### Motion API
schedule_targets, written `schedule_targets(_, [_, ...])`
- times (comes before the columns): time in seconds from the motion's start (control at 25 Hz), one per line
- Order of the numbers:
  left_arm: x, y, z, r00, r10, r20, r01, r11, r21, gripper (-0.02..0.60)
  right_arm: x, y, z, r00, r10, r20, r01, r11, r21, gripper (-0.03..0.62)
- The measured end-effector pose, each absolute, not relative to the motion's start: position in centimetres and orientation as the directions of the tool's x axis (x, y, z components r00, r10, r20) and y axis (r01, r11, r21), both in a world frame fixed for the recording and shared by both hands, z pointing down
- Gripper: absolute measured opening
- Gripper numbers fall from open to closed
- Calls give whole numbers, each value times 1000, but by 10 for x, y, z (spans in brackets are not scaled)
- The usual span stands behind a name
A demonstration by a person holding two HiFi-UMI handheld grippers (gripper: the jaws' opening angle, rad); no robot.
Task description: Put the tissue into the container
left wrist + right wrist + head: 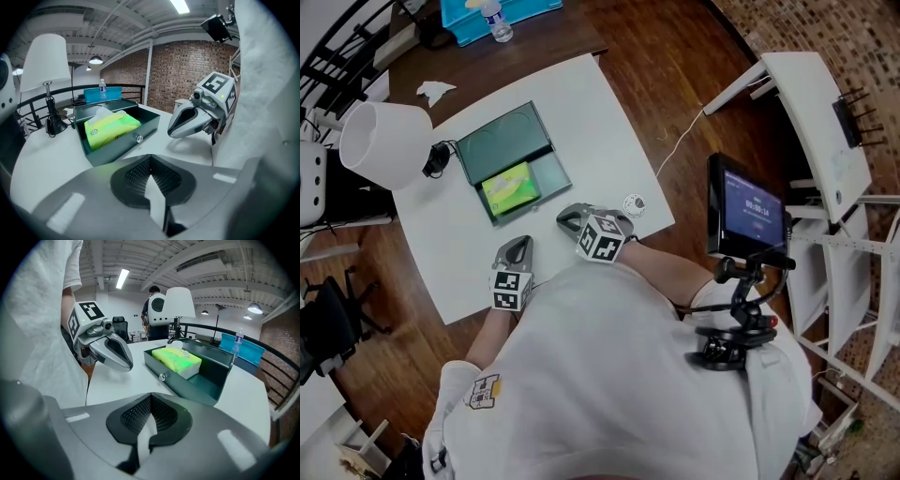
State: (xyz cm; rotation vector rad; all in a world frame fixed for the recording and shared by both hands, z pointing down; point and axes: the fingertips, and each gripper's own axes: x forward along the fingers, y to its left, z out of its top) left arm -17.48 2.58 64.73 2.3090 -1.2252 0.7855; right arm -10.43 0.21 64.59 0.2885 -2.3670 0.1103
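Note:
A yellow-green tissue pack [508,187] lies in the open drawer of a dark green container [546,178] on the white table [600,141]. My left gripper [518,246] rests near the table's front edge, shut and empty, a short way in front of the drawer. My right gripper [570,217] is just right of it, also shut with nothing held. In the left gripper view, the shut jaws [150,161] point at the tissue pack [112,129], with the right gripper [190,121] to the side. The right gripper view shows its shut jaws [151,401], the tissue pack [180,359] and the left gripper [112,352].
A white lamp [384,141] stands at the table's left edge beside the container. A small round object [635,204] lies at the right edge. A crumpled white paper [434,90], a blue tray [478,14] and a water bottle [497,23] are beyond. A monitor [745,211] stands at right.

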Motion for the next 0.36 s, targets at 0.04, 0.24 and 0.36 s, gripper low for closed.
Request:
schedule_targets(0.04, [-174, 26, 648, 455, -611, 648, -843, -530, 92, 0, -104, 2, 646, -703, -176, 689, -240, 971, 3, 0])
schedule_targets(0.24, [-173, 26, 647, 460, -608, 647, -840, -535, 94, 0, -103, 2, 646, -701, -179, 690, -246, 969, 0, 0])
schedule_targets(0.36, [-173, 25, 647, 461, -609, 645, -839, -537, 93, 0, -103, 2, 647, -701, -180, 690, -249, 969, 0, 0])
